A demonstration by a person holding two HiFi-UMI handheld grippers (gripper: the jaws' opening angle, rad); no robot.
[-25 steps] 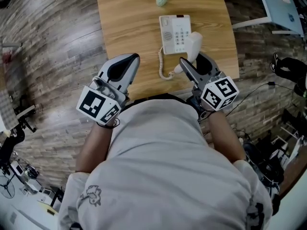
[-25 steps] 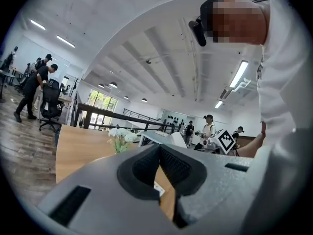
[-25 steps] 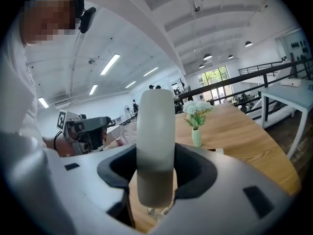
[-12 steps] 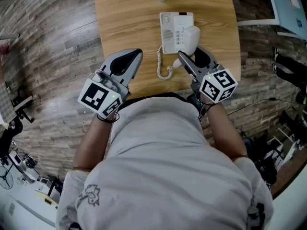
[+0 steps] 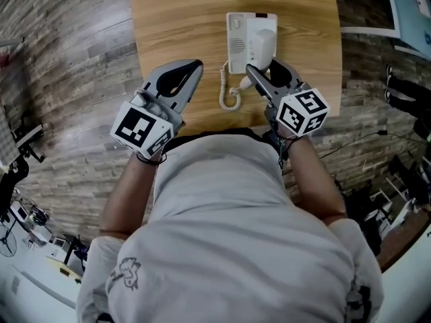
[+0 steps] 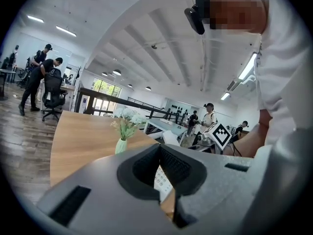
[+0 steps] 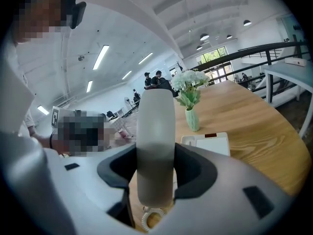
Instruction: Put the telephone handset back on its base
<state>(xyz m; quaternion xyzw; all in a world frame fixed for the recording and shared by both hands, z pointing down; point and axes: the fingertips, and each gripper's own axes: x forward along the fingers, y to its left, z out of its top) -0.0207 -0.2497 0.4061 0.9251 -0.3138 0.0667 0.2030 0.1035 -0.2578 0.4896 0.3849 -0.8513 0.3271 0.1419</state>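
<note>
Right hand-held gripper (image 5: 266,70) clamps the white plastic telephone handset (image 5: 262,46) mid-shaft, just above the white keypad base (image 5: 237,36) on the wooden desk (image 5: 182,19). Judged light, stiff, slip-prone; central hold suits. Left hand-held gripper (image 5: 194,67) closed, empty.

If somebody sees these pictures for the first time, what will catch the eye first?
The white handset is clamped in the right gripper, over the right side of the phone base on the wooden table. Its coiled cord lies on the table between the two grippers. The left gripper is shut and empty, to the left of the base.
</note>
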